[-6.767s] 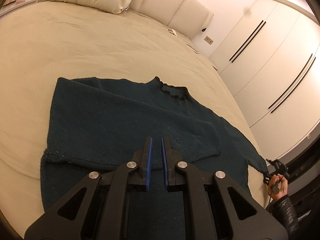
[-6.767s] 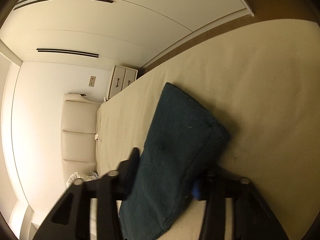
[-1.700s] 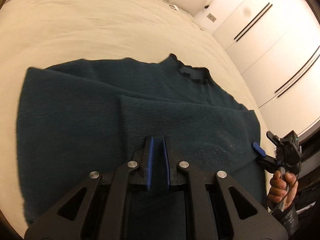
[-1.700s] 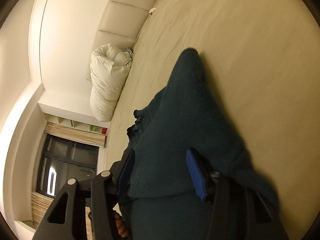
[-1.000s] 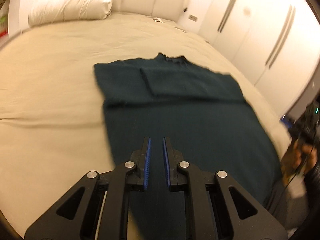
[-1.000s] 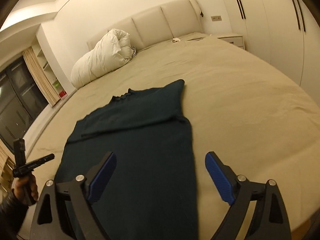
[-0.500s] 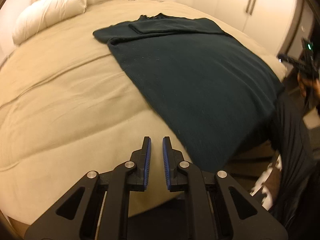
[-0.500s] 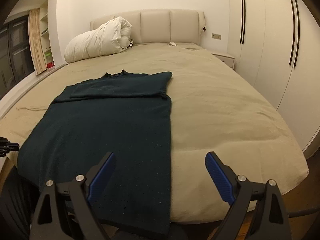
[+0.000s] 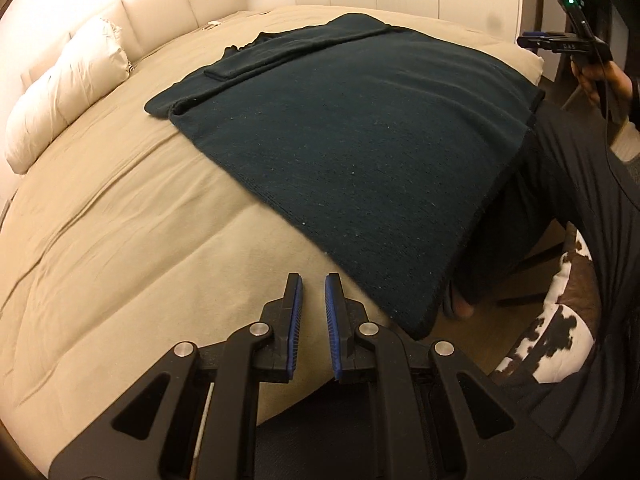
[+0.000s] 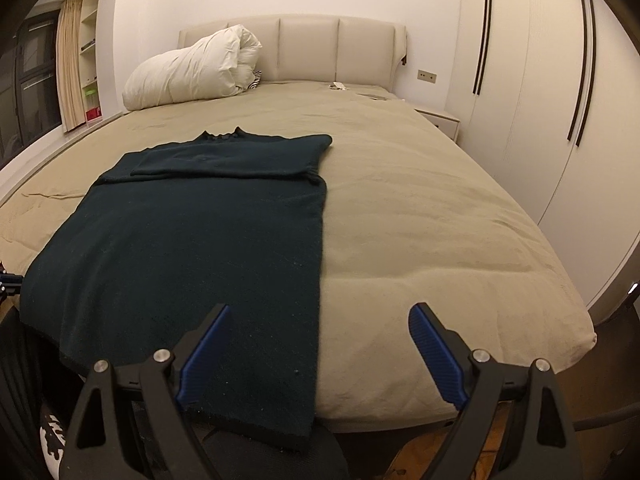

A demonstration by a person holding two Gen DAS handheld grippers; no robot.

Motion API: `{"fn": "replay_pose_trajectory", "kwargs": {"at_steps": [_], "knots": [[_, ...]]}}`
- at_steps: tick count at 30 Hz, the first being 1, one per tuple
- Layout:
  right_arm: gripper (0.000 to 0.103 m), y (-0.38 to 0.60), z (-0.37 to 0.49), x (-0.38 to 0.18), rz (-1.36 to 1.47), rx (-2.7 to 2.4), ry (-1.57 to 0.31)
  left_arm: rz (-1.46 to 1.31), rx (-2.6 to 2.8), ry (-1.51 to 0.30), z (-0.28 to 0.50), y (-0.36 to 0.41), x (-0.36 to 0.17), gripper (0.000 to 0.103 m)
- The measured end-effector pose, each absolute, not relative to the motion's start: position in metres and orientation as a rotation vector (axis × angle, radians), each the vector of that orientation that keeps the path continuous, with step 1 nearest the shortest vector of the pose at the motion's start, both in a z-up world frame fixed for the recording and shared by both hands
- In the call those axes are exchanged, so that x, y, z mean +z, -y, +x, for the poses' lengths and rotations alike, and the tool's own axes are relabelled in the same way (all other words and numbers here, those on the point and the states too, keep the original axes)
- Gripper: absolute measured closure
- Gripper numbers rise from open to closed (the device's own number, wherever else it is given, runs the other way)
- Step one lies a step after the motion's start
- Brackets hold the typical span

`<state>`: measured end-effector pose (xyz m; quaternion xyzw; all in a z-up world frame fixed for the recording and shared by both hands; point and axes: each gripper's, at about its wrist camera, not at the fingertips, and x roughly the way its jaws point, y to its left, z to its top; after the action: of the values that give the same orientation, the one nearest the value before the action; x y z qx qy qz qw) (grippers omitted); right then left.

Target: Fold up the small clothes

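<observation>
A dark teal knit sweater lies flat on the beige bed, both sleeves folded across its chest, collar toward the headboard. Its hem hangs over the bed's foot edge. It also shows in the left wrist view. My right gripper is wide open and empty, held off the foot of the bed over the sweater's lower right corner. My left gripper is nearly shut, with a narrow gap between its pads and nothing in it, just off the sweater's lower left corner. The right gripper shows far right in the left wrist view.
A white rolled duvet lies by the padded headboard. White wardrobe doors run along the right side. Small items lie near the headboard. A cow-print rug and the person's dark-clad legs are at the bed's foot.
Both grippers let go of the sweater and pulled back to the foot of the bed. The right sleeve now lies folded across the chest. The right gripper opened wide.
</observation>
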<state>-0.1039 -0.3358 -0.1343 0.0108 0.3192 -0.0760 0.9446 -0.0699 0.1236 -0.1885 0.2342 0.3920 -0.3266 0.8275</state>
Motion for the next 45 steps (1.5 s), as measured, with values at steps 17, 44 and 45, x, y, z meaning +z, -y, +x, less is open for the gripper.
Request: {"fn": "replay_pose_trajectory", "kwargs": {"at_steps": [17,44,45], "knots": [[0.012,0.34,-0.095,-0.146,0.081,-0.16,-0.677,0.786,-0.725,-0.709,-0.095,-0.101,-0.19,0.029],[0.015,0.362,-0.091,-0.143,0.227,-0.173,-0.658,1.566,-0.709,-0.003,-0.166,-0.064,-0.252,0.047],[0.015,0.362,-0.091,-0.143,0.221,-0.172,-0.658,1.561,-0.711,0.013,-0.166,-0.062,-0.25,0.05]]}}
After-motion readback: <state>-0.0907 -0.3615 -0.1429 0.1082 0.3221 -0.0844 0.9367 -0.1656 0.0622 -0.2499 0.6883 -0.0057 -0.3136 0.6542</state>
